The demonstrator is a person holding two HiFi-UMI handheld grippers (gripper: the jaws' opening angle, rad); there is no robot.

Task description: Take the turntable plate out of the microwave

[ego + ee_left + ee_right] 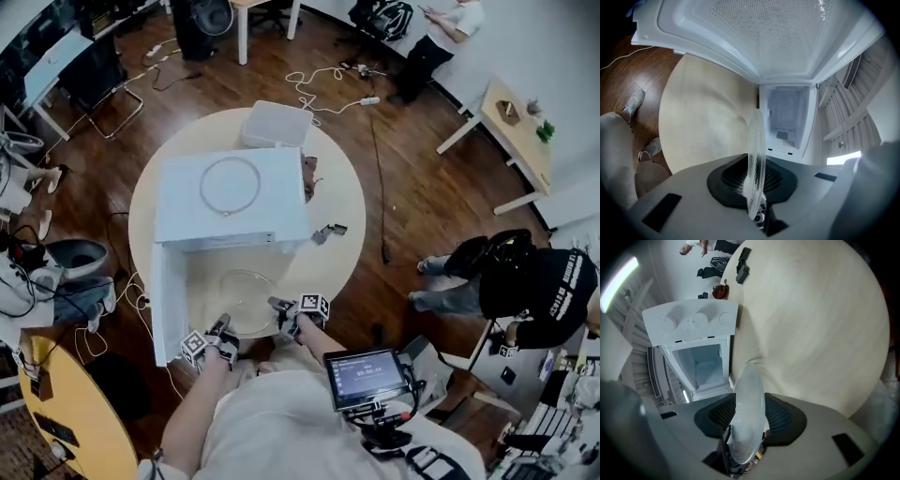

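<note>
**Glass turntable plate (246,298) outside the cavity, just in front of the open microwave (230,211), its near rim between your two grippers.**

At far left, the flat white door (169,309) stands swung open like a wall close beside your left gripper (223,326). That gripper is clamped on the plate's thin rim, with its ribbed black pads tight against the clear glass. The plate is a round, transparent disc over the pale, smooth round table (342,192). You cannot tell whether it rests there or is lifted. Your right gripper (280,306) has the rim between its jaws, but the pads stand off the glass and do not grip. A thin white ring (205,192) lies on the microwave's flat top. To the right, the tabletop runs open to its curved edge, except for small dark pieces (329,232) near the microwave's front corner.
</note>
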